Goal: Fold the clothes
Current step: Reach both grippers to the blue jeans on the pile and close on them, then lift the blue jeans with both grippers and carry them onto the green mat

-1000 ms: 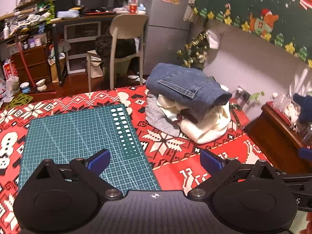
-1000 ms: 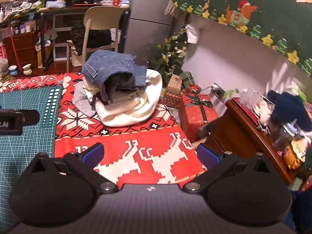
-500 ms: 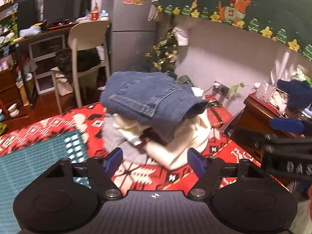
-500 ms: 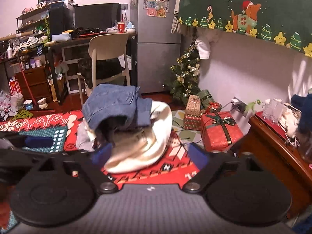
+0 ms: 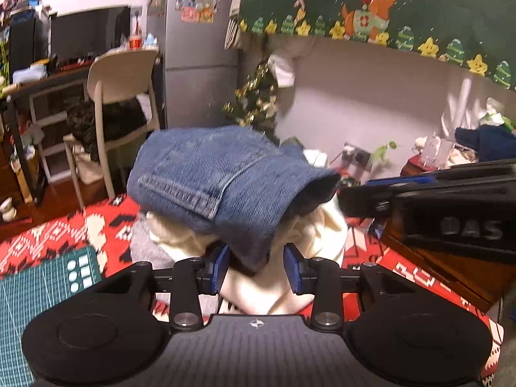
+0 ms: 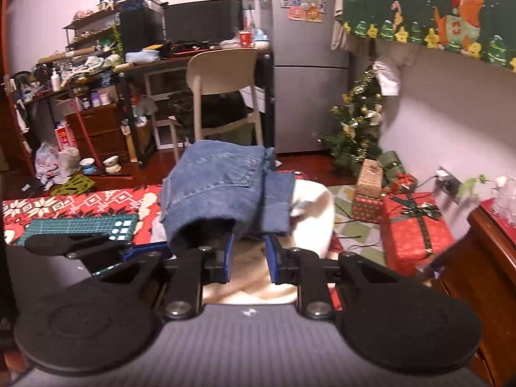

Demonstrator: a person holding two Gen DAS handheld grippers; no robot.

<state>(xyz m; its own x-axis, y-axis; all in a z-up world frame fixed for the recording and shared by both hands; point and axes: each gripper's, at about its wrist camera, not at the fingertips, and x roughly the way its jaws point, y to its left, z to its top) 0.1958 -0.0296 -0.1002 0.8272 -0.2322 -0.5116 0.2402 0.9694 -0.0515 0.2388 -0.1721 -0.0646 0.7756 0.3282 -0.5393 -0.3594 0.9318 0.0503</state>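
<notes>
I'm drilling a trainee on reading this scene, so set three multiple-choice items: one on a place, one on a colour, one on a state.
1. Where does the blue denim garment lie?
A. on top of the pile, over the cream garment
B. on the white chair
C. flat on the green cutting mat

2. What colour is the wrapped gift box with a ribbon?
A. blue
B. red
C. yellow

3. How do the left gripper's jaws stand?
A. nowhere near any cloth
B. clamped on the cutting mat
C. closing, with the denim's lower edge between them

Answers: 1 A, the denim caps the heap. 2 B, red paper shows in the right wrist view. 3 C, the denim's edge hangs between the blue pads.
</notes>
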